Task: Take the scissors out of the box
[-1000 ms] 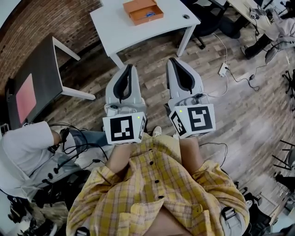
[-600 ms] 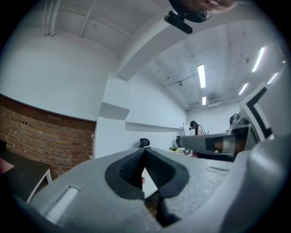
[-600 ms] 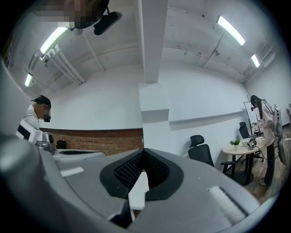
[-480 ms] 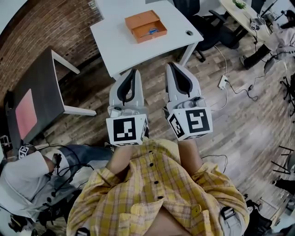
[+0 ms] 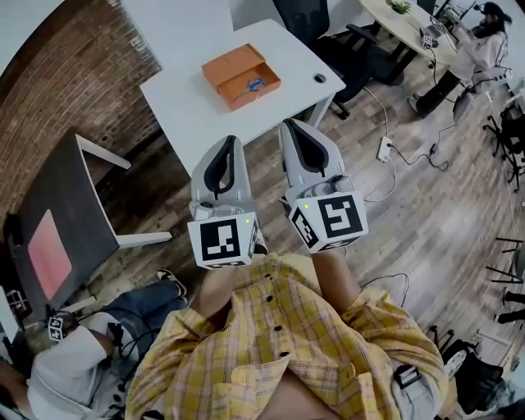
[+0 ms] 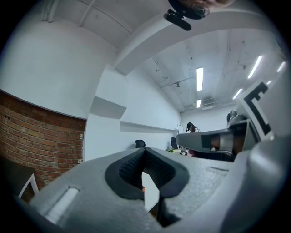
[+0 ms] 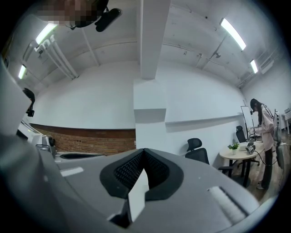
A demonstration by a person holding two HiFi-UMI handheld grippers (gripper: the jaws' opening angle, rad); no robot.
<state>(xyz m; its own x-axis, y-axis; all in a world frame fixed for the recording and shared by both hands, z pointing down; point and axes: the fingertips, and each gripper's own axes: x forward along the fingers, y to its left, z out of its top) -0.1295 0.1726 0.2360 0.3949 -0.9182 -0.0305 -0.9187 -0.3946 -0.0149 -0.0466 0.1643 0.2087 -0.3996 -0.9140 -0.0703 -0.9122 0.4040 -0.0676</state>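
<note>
An open orange box (image 5: 238, 70) lies on the white table (image 5: 184, 102) in the head view, with blue-handled scissors (image 5: 253, 83) inside its near half. My left gripper (image 5: 230, 141) and right gripper (image 5: 289, 125) are held side by side, level, over the wood floor just short of the table's near edge. Both point toward the box. Each pair of jaws meets at the tip with nothing between them, as the left gripper view (image 6: 144, 152) and the right gripper view (image 7: 143, 152) show. Neither gripper view shows the box.
A dark table with a pink pad (image 5: 49, 254) stands at the left. A black office chair (image 5: 312, 20) is behind the white table. A power strip with cables (image 5: 383, 148) lies on the floor to the right. A seated person (image 5: 74, 369) is at lower left.
Both grippers have advanced together toward the white table. The table and orange box now sit lower and closer in the head view. The jaws have stayed shut.
</note>
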